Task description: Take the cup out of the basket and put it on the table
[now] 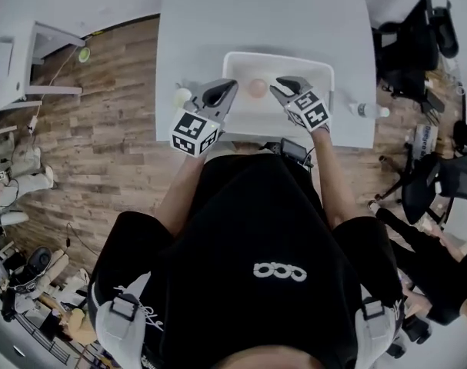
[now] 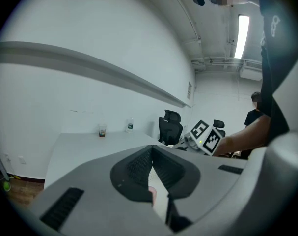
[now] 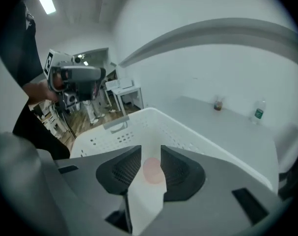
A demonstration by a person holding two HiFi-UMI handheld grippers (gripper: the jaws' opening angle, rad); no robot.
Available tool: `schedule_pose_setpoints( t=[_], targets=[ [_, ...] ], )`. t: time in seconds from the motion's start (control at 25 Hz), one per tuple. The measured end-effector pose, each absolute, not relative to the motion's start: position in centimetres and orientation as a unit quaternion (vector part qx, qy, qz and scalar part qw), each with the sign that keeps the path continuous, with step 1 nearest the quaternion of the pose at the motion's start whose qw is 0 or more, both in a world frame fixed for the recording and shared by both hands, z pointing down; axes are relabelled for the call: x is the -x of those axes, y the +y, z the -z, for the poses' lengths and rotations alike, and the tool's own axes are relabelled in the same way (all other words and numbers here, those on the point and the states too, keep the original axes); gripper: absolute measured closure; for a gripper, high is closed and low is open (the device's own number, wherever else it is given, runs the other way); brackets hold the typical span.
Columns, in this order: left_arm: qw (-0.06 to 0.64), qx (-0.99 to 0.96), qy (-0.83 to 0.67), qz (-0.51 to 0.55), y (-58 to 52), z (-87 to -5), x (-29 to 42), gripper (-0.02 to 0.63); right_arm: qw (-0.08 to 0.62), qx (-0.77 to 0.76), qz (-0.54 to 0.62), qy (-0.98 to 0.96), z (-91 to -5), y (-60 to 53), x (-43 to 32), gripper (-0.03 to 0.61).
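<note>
Two grippers hover over a white basket (image 1: 279,55) at the near edge of a white table (image 1: 264,14). One pink cup (image 1: 257,88) lies inside the basket, on its floor, toward the far wall. In the head view it sits between the two gripper tips, closer to the right one and just left of it.

The right gripper (image 1: 281,85) points down into the basket with its jaws a little apart. In the right gripper view the cup (image 3: 152,171) shows through the narrow gap, past the tips. The pads are not pressing on it, so nothing is held. The basket rim (image 3: 188,127) runs just ahead.

The left gripper (image 1: 230,87) has its jaws closed together and is empty. Its tips are over the basket's left part, near the cup but not on it. In the left gripper view a sliver of pink (image 2: 151,194) shows low, behind the closed jaws.

A bottle (image 1: 366,110) lies on the table right of the basket, apart from it.
</note>
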State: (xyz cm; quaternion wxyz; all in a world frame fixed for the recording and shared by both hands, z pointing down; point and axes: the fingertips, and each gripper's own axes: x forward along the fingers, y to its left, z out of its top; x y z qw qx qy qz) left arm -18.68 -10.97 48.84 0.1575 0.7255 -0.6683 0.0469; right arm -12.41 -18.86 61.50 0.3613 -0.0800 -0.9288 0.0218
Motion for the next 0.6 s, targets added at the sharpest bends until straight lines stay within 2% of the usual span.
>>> schedule_pose_setpoints(
  t=[0.12, 0.32, 0.6],
  targets=[
    [0.164, -0.712, -0.681, -0.043, -9.6, -49.1, 20.1, 0.606, 0.413, 0.117, -0.005, -0.903, -65.8, -17.8, 14.4, 0.402],
    [0.178, -0.695, -0.695, -0.044, -7.2, -49.6, 22.6, 0.606, 0.487, 0.138, 0.024, -0.862, -71.5, -16.8, 15.9, 0.326],
    [0.183, -0.681, -0.708, -0.046, -5.3, -50.1, 25.0, 0.606, 0.536, 0.135, 0.039, -0.832, -76.7, -16.7, 16.1, 0.293]
  ],
)
